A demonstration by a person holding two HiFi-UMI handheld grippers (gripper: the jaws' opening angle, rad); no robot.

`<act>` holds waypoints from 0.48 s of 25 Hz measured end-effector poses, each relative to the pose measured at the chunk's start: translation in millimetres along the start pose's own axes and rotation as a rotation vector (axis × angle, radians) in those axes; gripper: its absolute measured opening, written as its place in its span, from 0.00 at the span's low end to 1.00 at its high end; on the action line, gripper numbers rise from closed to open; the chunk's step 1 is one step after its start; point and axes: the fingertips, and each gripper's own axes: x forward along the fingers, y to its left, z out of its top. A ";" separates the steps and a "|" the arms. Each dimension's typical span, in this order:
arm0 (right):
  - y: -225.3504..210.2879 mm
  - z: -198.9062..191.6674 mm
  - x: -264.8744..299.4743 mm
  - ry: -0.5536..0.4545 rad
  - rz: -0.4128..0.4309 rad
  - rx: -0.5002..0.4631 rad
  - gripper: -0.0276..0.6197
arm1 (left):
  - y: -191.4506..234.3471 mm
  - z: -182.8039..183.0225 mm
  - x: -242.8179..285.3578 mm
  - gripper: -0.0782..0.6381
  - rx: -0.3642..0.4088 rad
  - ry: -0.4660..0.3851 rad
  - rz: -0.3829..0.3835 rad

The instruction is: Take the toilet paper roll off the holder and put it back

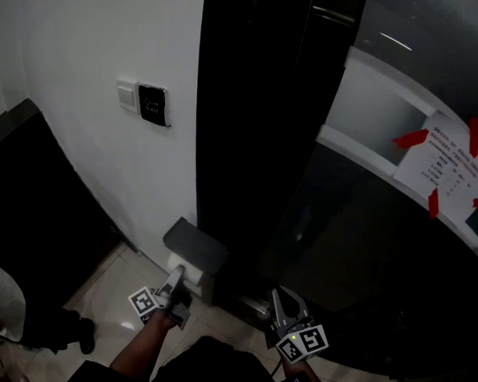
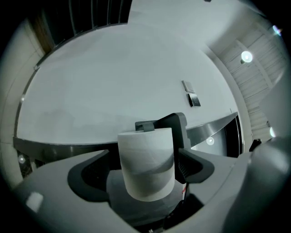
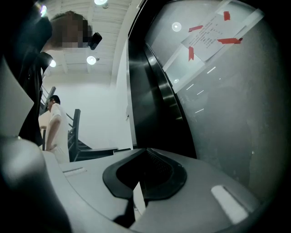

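In the left gripper view a white toilet paper roll [image 2: 146,154] stands upright between the two dark jaws, and my left gripper [image 2: 144,167] is shut on its sides. The dark grey holder [image 2: 169,125] sits just behind the roll, against the white wall. In the head view the left gripper [image 1: 174,288] reaches up to the roll [image 1: 178,263], right under the holder's grey cover [image 1: 195,245]. My right gripper [image 1: 281,299] hangs further right, near the dark door. Its jaws meet at the tips with nothing between them [image 3: 145,153].
A white wall carries a switch plate and a dark exit button [image 1: 152,105]. A black door frame [image 1: 233,131] stands right of the holder. The glass door has a paper notice [image 1: 450,166] fixed with red tape. A person [image 1: 2,305] stands at the lower left on the tiled floor.
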 end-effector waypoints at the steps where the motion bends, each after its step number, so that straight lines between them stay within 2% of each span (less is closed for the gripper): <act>1: 1.0 0.1 0.8 -0.001 0.005 0.000 0.06 | -2.8 0.1 -3.8 0.75 0.014 0.000 0.001; 4: 3.7 1.3 1.7 -0.002 0.022 -0.006 0.06 | -11.0 -0.5 -16.3 0.75 0.071 0.003 0.020; 6: 7.8 1.3 3.5 -0.003 0.039 -0.006 0.06 | -16.2 7.1 -28.7 0.75 0.136 -0.004 0.060; 7: 10.3 1.1 4.5 -0.003 0.047 -0.005 0.06 | -18.8 14.9 -36.3 0.74 0.199 -0.006 0.093; 9: 13.9 0.5 5.9 -0.005 0.060 0.000 0.06 | -27.7 35.2 -50.1 0.71 0.406 0.003 0.167; 12: 17.5 0.0 8.6 -0.007 0.076 0.002 0.06 | -67.0 50.0 -55.9 0.61 0.657 -0.008 0.175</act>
